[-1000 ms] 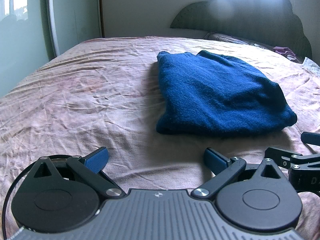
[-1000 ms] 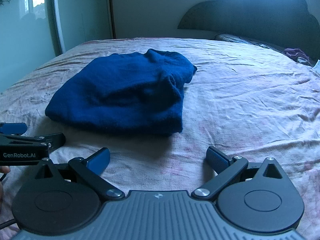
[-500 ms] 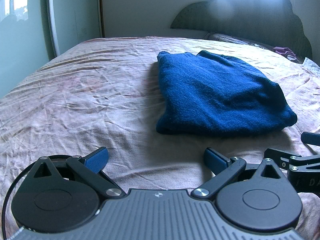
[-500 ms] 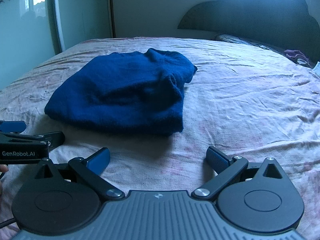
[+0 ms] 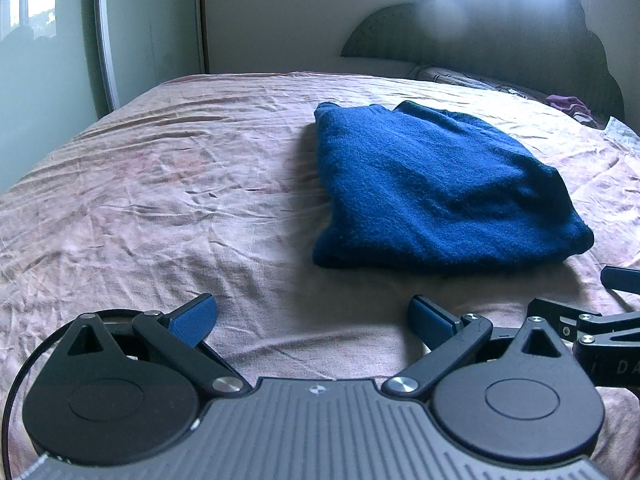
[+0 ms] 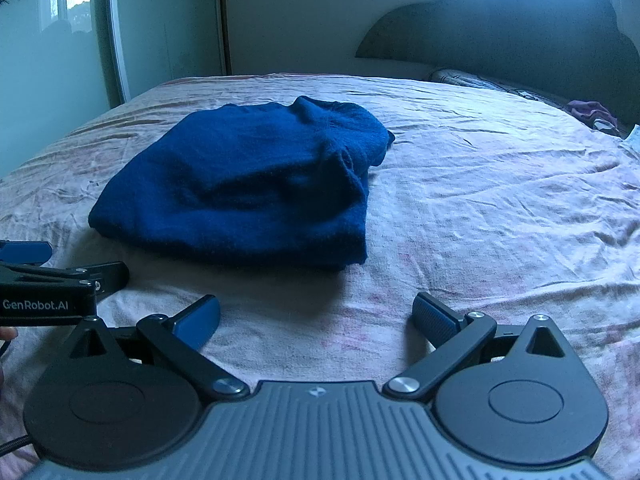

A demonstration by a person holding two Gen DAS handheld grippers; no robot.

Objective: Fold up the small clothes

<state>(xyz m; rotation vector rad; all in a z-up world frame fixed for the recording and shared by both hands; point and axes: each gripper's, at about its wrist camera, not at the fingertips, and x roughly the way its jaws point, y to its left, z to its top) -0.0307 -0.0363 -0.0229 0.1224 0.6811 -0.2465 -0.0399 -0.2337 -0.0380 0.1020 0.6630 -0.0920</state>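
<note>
A folded sweater (image 5: 436, 192) is lying on the bedsheet (image 5: 160, 200), well in front of the headboard (image 5: 520, 52) standing at the bed's far end. The left gripper (image 5: 312, 318) is sitting near the sweater's near edge and to its left, while the right gripper (image 6: 316, 318) is sitting near that edge and to its right, neither touching it. A crumpled garment (image 6: 592, 114) is lying at the far right, beside a pillow (image 6: 472, 80) resting against the headboard.

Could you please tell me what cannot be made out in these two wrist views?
- Folded dark blue fleece garment: underside hidden against the pink bedsheet, both views.
- Small purple cloth by the headboard: too small to identify.
- Right gripper: cut off by the left view's edge.
</note>
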